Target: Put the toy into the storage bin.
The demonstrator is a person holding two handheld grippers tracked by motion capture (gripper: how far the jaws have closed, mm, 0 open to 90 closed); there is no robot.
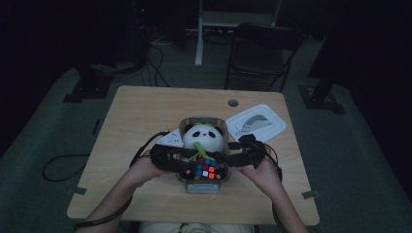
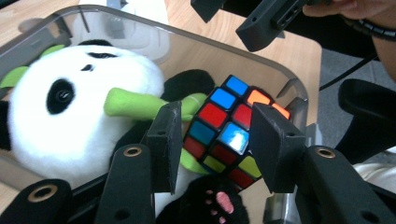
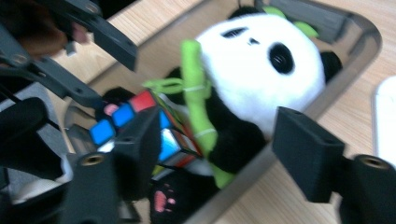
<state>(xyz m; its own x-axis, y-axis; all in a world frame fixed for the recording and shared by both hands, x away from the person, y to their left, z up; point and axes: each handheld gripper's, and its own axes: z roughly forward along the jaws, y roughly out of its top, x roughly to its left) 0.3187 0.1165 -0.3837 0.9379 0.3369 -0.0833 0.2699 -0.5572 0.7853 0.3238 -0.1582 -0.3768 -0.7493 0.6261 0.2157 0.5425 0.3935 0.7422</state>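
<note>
The plush panda [image 1: 203, 138] and Rubik's cube [image 1: 205, 167] already sit inside the clear bin [image 1: 187, 125]. Its lid [image 1: 256, 123] lies beside it on the table [image 1: 141, 109], likely next. Left gripper [image 2: 217, 140] and right gripper [image 3: 215, 140] jaws are spread, pinching nothing.

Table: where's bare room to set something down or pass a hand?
Free: the far strip of the table beyond the clear bin, the left side beside the left gripper, and the near edge by the person. Crowded: the middle, where both grippers flank the bin holding the panda and cube; the white lid takes the far right corner.
</note>
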